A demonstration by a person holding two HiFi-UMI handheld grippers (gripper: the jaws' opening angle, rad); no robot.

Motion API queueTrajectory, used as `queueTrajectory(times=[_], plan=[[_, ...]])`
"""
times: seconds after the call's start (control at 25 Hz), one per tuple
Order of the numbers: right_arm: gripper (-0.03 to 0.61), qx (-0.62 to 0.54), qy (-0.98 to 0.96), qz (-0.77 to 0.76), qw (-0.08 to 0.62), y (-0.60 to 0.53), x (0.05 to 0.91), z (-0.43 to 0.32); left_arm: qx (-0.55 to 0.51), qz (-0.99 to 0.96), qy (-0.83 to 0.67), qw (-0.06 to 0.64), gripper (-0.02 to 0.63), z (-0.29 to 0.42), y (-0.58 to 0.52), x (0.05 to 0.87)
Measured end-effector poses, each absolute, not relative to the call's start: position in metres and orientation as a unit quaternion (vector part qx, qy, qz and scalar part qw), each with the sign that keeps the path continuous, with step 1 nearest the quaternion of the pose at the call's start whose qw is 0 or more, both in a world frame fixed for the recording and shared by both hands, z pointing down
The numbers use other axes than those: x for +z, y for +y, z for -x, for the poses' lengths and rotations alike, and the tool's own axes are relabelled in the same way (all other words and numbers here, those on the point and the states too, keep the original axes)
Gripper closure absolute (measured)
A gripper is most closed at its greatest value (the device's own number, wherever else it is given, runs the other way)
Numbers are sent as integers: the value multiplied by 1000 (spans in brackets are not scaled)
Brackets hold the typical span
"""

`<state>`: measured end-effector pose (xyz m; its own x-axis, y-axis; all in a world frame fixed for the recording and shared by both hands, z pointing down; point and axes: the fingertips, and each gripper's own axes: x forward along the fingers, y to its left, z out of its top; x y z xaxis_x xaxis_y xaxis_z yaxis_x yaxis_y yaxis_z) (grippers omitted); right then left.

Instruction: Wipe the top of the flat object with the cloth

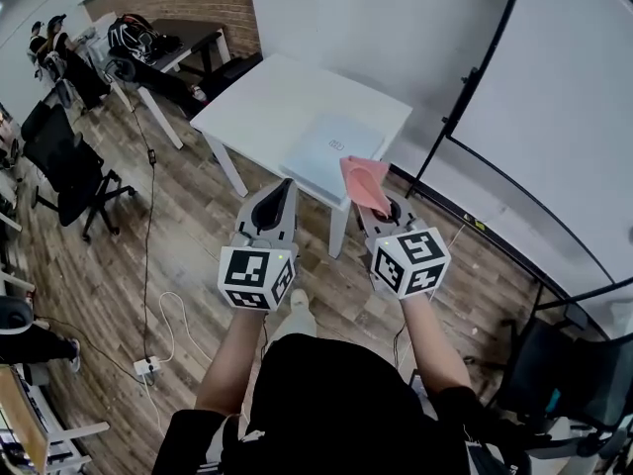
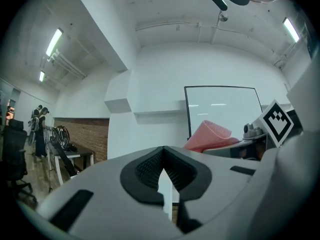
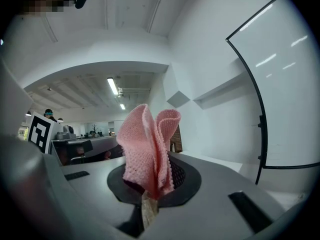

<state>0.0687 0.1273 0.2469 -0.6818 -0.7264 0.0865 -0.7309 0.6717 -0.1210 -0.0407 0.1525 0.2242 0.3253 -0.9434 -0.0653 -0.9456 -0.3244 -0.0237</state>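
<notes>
My right tongs (image 3: pixel 149 198) are clamped on the pink cloth (image 3: pixel 147 149), which stands up folded from them. My left tongs (image 2: pixel 163 169) are closed on nothing. Both hang short of the white tabletop (image 1: pixel 267 97), where the pale flat object (image 1: pixel 331 151) lies near my edge.

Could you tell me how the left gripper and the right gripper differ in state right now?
The left gripper's jaws are shut on nothing, while the right gripper's are shut on the pink cloth. The left gripper's dark pads show bare; the right gripper's are partly covered by the cloth, which stands up folded between them. Both have their jaws together and point toward the white table.
</notes>
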Motion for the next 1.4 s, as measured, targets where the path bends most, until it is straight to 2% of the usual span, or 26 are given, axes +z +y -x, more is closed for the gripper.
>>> queueTrajectory(times=[0.68, 1.4], plan=[[534, 96, -891, -444, 11, -62, 226, 1, 12, 847, 532, 6, 604, 106, -46, 208], [534, 118, -869, -478, 44, -125, 262, 53, 25, 868, 493, -56, 604, 162, -118, 254]])
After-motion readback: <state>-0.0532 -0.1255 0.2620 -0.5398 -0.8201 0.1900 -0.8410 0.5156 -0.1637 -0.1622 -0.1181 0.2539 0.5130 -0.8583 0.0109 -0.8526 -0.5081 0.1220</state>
